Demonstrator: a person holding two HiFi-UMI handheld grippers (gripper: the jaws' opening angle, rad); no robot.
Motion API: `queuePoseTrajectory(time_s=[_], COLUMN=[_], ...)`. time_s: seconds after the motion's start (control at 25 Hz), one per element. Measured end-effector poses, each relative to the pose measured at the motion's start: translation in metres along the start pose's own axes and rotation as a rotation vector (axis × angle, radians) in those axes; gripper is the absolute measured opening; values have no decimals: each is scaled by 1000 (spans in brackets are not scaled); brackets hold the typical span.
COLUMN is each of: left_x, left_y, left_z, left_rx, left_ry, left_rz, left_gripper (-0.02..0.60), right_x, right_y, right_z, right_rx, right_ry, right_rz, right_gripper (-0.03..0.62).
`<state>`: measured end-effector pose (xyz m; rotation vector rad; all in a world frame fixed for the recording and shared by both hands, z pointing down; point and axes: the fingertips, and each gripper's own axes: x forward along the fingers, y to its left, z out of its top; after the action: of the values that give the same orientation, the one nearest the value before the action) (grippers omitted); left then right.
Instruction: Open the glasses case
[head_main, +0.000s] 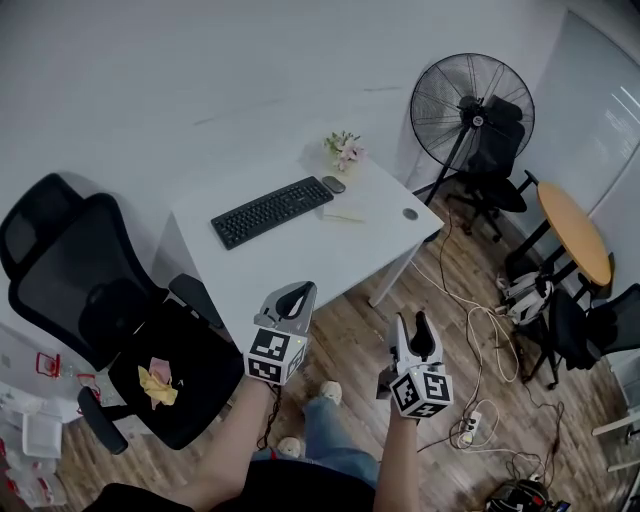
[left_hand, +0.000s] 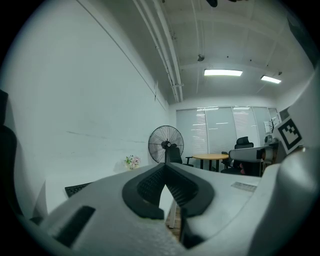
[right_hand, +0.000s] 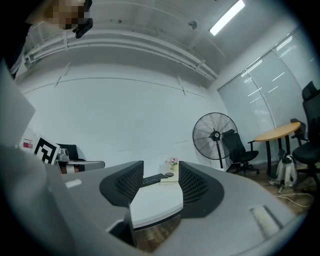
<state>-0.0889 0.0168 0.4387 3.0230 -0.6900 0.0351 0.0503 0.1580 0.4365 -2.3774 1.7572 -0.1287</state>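
Observation:
On the white desk a pale flat thing lies right of the keyboard; it may be the glasses case, though I cannot tell for sure. It also shows far off in the right gripper view. Both grippers hang in the air short of the desk's near edge, pointing level toward it and touching nothing. My left gripper is shut, its fingertips meeting with nothing between them. My right gripper is open, and only the desk shows through the gap.
A black keyboard, a dark oval mouse, a small flower pot and a small round dark object sit on the desk. A black office chair holding a yellow cloth stands left. A floor fan, round wooden table and floor cables are right.

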Motion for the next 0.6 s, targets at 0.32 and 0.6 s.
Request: queuePoseTrajectory(time_s=[0.32, 0.6], left_x=[72, 166], left_y=[32, 80], left_z=[1, -15], left_rx=[17, 22], left_ry=[-15, 23], left_rz=[43, 136], left_gripper=[8, 8], right_x=[82, 195], right_y=[-41, -96], right_z=[3, -9], right_rx=[-3, 23], right_ry=[-18, 14], right_rz=[38, 105], right_gripper=[213, 215])
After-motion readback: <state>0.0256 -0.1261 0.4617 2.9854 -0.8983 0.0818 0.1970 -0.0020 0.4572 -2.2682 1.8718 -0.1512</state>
